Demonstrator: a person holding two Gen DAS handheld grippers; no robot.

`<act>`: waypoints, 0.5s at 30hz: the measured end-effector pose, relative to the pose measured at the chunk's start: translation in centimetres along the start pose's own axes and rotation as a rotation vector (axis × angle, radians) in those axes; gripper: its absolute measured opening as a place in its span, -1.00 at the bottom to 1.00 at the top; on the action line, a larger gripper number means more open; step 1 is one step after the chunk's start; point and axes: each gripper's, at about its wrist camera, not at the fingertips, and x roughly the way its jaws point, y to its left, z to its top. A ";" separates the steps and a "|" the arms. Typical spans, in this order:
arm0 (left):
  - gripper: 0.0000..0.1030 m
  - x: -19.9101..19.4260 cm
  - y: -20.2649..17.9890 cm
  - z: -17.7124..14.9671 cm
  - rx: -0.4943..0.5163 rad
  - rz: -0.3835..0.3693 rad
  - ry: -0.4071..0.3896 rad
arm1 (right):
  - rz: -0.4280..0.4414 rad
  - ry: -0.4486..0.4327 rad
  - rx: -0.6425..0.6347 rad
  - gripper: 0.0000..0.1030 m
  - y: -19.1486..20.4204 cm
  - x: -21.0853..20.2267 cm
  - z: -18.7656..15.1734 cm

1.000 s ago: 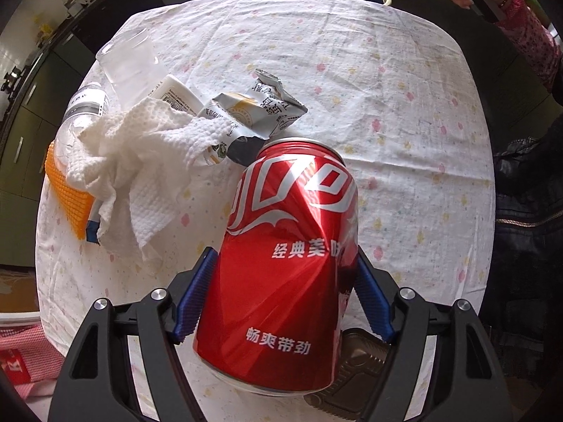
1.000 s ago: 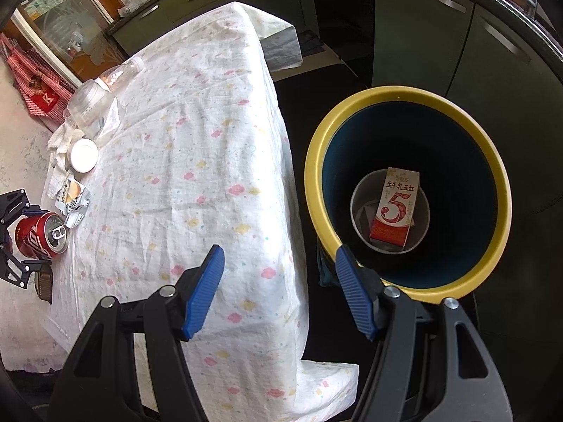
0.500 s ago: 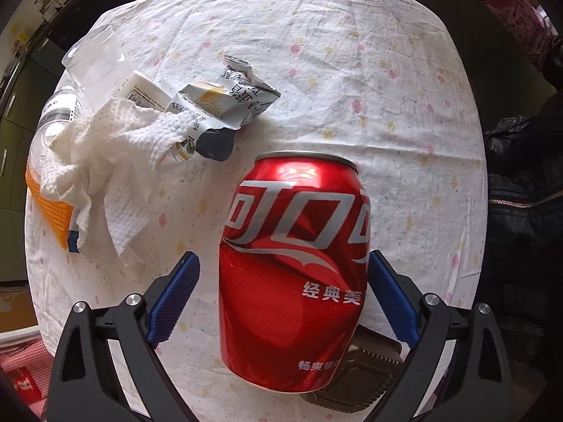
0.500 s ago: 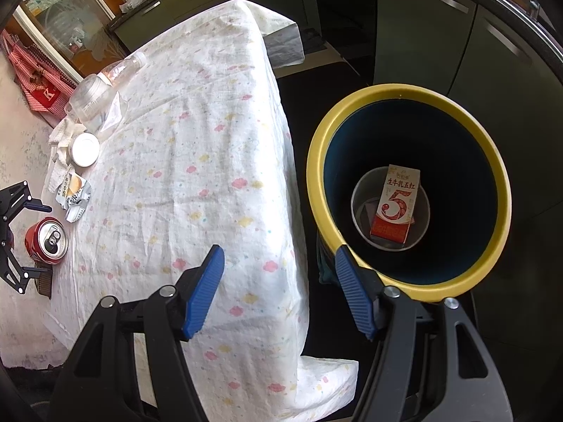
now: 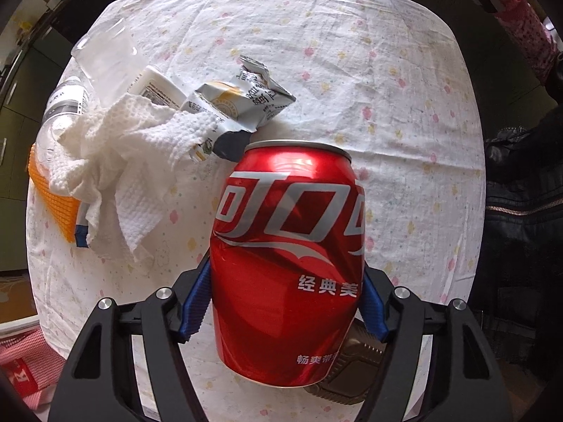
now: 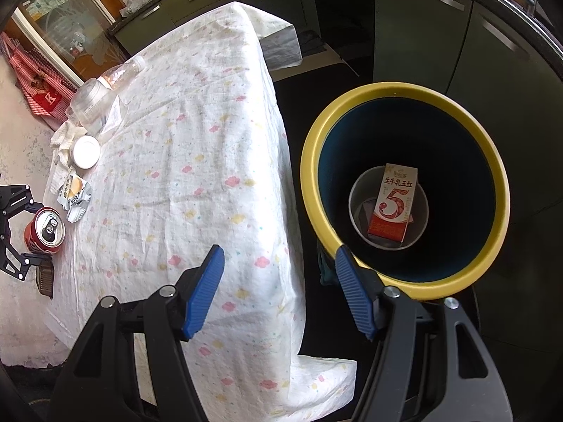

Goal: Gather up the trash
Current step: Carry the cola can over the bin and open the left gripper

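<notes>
Closing on the red can, the left gripper has both blue pads against its dented sides as it stands on the table; squeeze gently and lift straight up. Across the table, the right gripper hangs spread and empty beside the bin, leaving its mouth unblocked.

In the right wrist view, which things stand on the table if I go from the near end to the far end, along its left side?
Dark ridged tray → red can between the fingers of the left tool → crumpled snack wrapper → white round lid → clear plastic cup → clear plastic bottle.
</notes>
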 end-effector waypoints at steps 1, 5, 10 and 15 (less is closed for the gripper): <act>0.37 -0.4 0.0 0.3 -0.005 0.008 -0.006 | -0.001 -0.004 0.002 0.21 -0.1 -0.1 0.0; 0.37 -1.9 -0.2 1.8 -0.036 0.064 -0.038 | -0.003 -0.018 0.013 0.21 -0.7 -0.8 -0.3; 0.37 -4.5 -0.7 5.1 -0.141 0.075 -0.148 | -0.012 -0.045 0.040 0.22 -2.2 -1.9 -0.9; 0.37 -6.5 -1.7 10.3 -0.241 0.045 -0.302 | -0.031 -0.080 0.087 0.21 -4.6 -3.4 -1.7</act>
